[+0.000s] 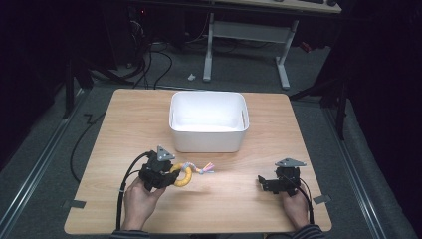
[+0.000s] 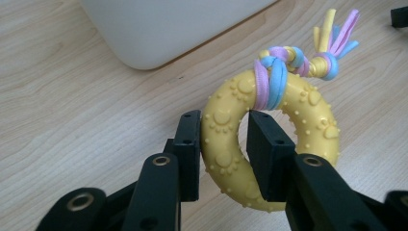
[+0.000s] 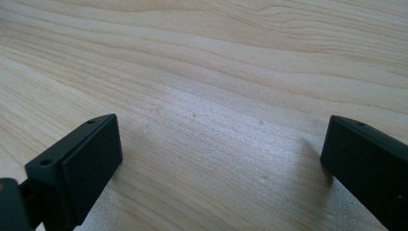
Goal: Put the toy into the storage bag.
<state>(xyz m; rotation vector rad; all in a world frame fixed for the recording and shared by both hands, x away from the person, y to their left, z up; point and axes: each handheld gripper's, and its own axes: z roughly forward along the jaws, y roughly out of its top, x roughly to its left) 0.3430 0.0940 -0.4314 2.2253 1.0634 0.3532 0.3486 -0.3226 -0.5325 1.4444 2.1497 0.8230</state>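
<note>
- Gripping one side of the yellow ring toy (image 2: 269, 139), the left gripper (image 2: 223, 144) has one jaw through the hole and one outside; in the high view this sits at lower left of the frame (image 1: 159, 172), with the toy (image 1: 183, 175) on the wooden table (image 1: 239, 209) just in front of the bin.
- The ring looks rubbery and studded, so it could likely twist or squirm out of the clamp if lifted fast.
- The knotted pastel rope (image 2: 293, 62) hangs off the ring's far side; its loose tails could catch on the bin's rim.
- At lower right, the right gripper (image 1: 278, 183) rests low over bare table, jaws wide apart and empty, well apart from the toy, so it offers no backup.
- Farther up, at frame centre, the white bin (image 1: 209, 142) stands empty; a short carry might knock its near wall.
</note>
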